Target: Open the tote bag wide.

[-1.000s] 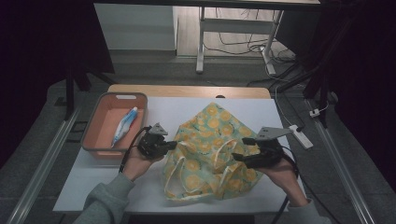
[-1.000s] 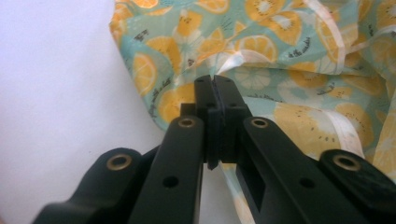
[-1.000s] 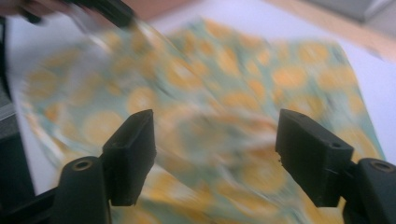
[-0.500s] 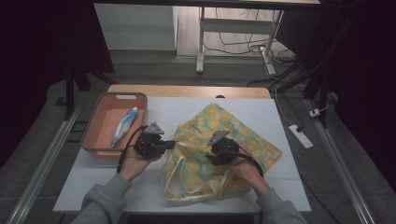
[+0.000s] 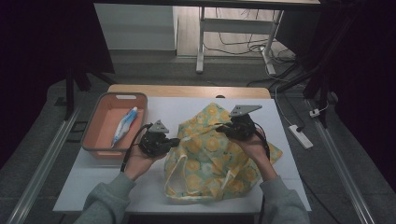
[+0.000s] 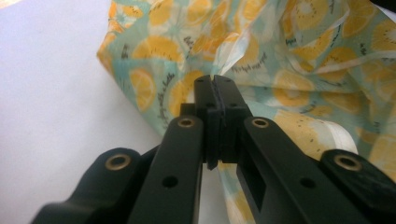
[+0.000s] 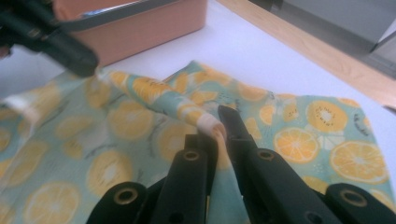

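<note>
Change: since half a second ago the right gripper (image 5: 223,128) has travelled from the middle of the bag up to its far rim, while the left gripper (image 5: 176,140) has stayed at the bag's left edge.
Right gripper: in the right gripper view its jaws are clenched on a rolled fold of the bag's rim (image 7: 205,122), the fabric pinched between the tips.
Left gripper: in the left gripper view (image 6: 215,93) the jaws are pressed together with a pale edge of cloth caught at their tips, so it grasps the bag's left rim.
Bag: the orange-slice print tote bag (image 5: 219,154) lies crumpled on the white table (image 5: 93,179), towards the middle and right, its cream handles (image 5: 170,179) looping toward the person.
Meaning: with both rims now pinched on opposing sides, the mouth looks ready to be pulled open, probably so that something can go in; the opening is not yet spread.
Tray: the orange tray (image 5: 93,128) stands at the table's left, just beside the left gripper and apart from the bag.
Tray contents: one blue-and-white tube (image 5: 124,126) lies slantwise in it; nothing else can be made out inside.
Bag contents: hidden by the folds.
</note>
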Available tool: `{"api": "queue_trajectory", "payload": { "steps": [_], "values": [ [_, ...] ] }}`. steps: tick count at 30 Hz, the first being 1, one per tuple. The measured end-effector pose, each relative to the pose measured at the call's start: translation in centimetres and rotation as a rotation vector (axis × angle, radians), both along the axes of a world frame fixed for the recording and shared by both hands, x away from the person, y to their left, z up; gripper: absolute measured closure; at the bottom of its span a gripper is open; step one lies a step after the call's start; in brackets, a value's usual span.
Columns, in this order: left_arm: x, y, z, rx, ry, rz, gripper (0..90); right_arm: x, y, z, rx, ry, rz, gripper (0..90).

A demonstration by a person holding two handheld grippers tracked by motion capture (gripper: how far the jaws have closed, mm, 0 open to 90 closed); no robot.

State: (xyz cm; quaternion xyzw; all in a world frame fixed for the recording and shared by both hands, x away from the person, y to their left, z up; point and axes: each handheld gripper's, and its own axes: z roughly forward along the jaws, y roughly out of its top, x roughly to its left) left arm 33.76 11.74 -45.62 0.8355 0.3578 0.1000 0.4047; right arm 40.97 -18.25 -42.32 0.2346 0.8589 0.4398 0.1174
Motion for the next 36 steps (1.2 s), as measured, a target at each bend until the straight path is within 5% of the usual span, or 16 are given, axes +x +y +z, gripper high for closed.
{"api": "queue_trajectory", "payload": {
  "steps": [5,10,15,19,26,36],
  "values": [
    [1.1,-0.6,-1.0,0.031,0.022,0.015,86.7,2.7,-0.1,-3.0,0.006,0.097,-0.065,88.4],
    [1.3,-0.7,-1.4,0.043,0.033,0.016,82.3,3.4,0.0,-4.5,-0.001,0.144,-0.076,88.4],
    [0.5,-0.5,-0.5,0.007,0.005,0.004,53.4,3.0,0.5,-4.5,0.005,0.139,-0.064,88.4],
    [-0.7,0.2,1.9,-0.035,-0.062,-0.008,33.1,2.6,0.7,-4.2,0.009,0.128,-0.055,88.4],
    [-1.5,2.2,4.8,-0.055,-0.132,-0.019,31.4,2.4,0.6,-3.8,0.021,0.123,-0.047,88.4],
    [0.3,5.5,4.6,-0.009,-0.093,0.078,31.3,1.8,0.0,-3.4,0.020,0.111,-0.054,88.4]
  ]
}}
